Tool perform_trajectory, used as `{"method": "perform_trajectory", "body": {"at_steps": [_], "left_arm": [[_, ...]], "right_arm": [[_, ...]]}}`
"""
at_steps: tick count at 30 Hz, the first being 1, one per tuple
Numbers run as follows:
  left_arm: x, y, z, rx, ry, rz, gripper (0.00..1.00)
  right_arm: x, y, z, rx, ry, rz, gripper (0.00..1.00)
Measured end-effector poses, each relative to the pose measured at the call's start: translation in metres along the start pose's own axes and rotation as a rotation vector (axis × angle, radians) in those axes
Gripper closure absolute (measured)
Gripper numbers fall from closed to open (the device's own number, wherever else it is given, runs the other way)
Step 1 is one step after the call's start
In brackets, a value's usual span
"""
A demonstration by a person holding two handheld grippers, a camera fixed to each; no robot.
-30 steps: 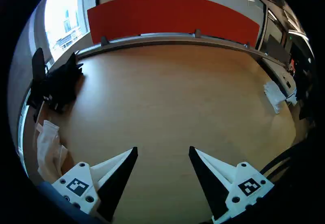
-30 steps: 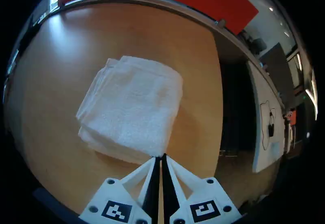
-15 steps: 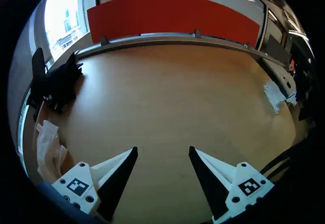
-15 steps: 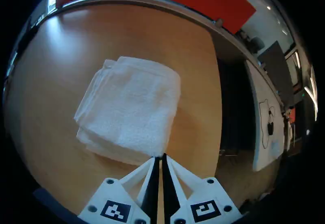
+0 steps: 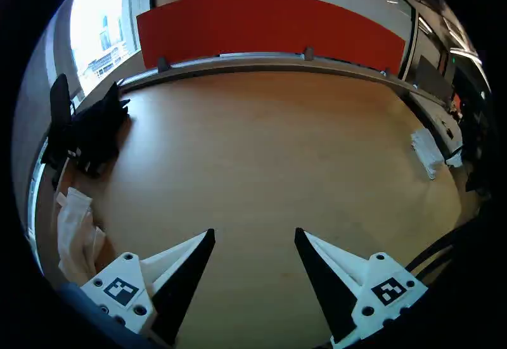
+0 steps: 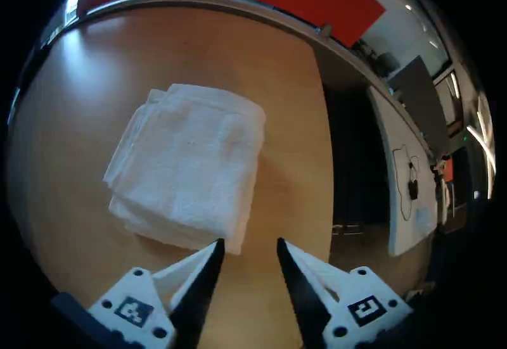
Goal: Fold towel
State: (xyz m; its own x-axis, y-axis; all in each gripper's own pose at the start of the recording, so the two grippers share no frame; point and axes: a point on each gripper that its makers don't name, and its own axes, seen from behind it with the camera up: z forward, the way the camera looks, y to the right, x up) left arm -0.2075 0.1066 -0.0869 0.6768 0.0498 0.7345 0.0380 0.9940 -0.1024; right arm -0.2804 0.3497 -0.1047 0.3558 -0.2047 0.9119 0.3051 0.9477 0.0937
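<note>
Counts: 2 claws, left claw (image 5: pixel 253 230) and right claw (image 6: pixel 250 240), 2 fingers each. Towel (image 6: pixel 187 178): 1, folded, just ahead-left of right claw. White bundle (image 5: pixel 428 151) far right of left claw: 1; same towel or another, can't tell. Cloth heap (image 5: pixel 75 235) beside left claw's left finger: 1. Red panel (image 5: pixel 272 23) far ahead: 1, with 3 brackets (image 5: pixel 308 52) below it. Side desk (image 6: pixel 405 184) right of right claw: 1.
</note>
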Motion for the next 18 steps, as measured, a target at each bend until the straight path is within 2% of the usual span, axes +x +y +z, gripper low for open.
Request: {"method": "perform_trajectory", "body": {"at_steps": [2,4,18], "left_arm": [[0.000,0.000,0.000,-0.001,0.002,0.000,0.07],[0.001,0.000,0.000,-0.002,0.003,0.000,0.07],[0.006,-0.002,-0.002,-0.012,0.016,0.000,0.06]], "right_arm": [[-0.001,0.000,-0.002,-0.002,0.004,0.003,0.10],[-0.001,-0.001,-0.003,-0.005,0.010,0.008,0.02],[0.010,-0.014,-0.015,0.005,0.059,0.037,0.01]]}}
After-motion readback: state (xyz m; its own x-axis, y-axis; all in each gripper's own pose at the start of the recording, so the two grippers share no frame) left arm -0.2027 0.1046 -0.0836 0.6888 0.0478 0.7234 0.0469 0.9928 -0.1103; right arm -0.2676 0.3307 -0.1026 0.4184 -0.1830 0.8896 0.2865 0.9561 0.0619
